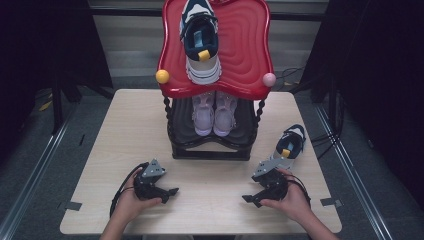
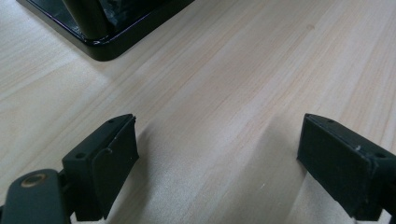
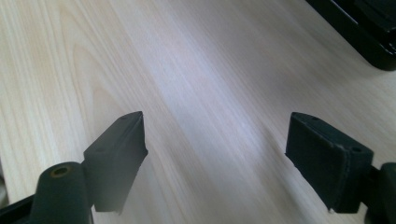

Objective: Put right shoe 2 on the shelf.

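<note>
A navy and white sneaker [image 1: 201,37] lies on the red top shelf [image 1: 245,55] of a two-tier shoe rack. Its match [image 1: 291,142] stands on the wooden table [image 1: 125,130] to the right of the rack. A pale lilac pair [image 1: 214,112] sits on the dark lower shelf. My left gripper [image 1: 171,192] rests at the table's front left, open and empty [image 2: 219,135], aimed toward the middle. My right gripper [image 1: 248,199] is held at the front right, just in front of the loose sneaker; its jaws are open with bare wood between them [image 3: 215,135].
The rack's black base [image 1: 210,154] stands mid-table and shows in the left gripper view [image 2: 107,44] and the right gripper view [image 3: 369,42]. A yellow knob [image 1: 162,76] and a pink knob [image 1: 269,79] stick out at the red shelf's corners. Dark curtains flank the table.
</note>
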{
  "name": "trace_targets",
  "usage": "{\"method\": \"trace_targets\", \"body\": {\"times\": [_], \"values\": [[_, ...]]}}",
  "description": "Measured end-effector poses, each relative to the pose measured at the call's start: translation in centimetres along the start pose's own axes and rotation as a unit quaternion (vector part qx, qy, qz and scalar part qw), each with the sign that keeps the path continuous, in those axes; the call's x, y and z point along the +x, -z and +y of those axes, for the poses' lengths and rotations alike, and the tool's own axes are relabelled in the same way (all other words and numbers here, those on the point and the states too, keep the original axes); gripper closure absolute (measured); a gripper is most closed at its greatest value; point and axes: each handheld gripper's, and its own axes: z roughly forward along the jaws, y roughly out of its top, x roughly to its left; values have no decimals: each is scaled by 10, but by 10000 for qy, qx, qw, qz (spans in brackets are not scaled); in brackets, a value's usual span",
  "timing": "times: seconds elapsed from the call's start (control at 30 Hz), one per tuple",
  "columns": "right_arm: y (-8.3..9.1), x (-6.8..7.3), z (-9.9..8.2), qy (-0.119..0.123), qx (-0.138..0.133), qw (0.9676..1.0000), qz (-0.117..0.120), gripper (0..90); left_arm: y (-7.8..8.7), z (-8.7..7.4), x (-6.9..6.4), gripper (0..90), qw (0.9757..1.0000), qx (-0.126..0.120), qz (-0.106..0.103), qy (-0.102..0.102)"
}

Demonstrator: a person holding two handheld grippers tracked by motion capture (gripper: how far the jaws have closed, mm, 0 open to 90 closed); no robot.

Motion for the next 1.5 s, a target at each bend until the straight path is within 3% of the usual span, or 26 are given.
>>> {"method": "trace_targets", "body": {"times": [0.1, 0.5, 0.67, 0.83, 1.17, 1.23, 1.43, 1.5], "values": [[5, -3, 1, 109, 237, 9997, 16, 210, 0, 0, 0, 115, 10000, 4, 4, -1], [21, -13, 3, 71, 934, 9955, 119, 215, 0, 0, 0, 115, 10000, 0, 5, 3], [31, -21, 6, 88, 1071, 9942, 90, 232, 0, 0, 0, 113, 10000, 4, 1, -1], [45, -28, 11, 120, 1362, 9906, 16, 240, 0, 0, 0, 113, 10000, 4, 1, -1], [71, -42, 15, 109, 1571, 9873, -204, 249, 0, 0, 0, 113, 10000, 5, 0, -1], [74, -43, 15, 31, 1673, 9857, -218, 249, 0, 0, 0, 110, 10000, 22, 5, -7], [77, -52, 17, 223, 1947, 9802, -297, 249, 0, 0, 0, 108, 10000, 39, -2, -27], [80, -53, 20, 152, 1993, 9794, -286, 249, 0, 0, 0, 108, 10000, 40, -1, -29]]}}
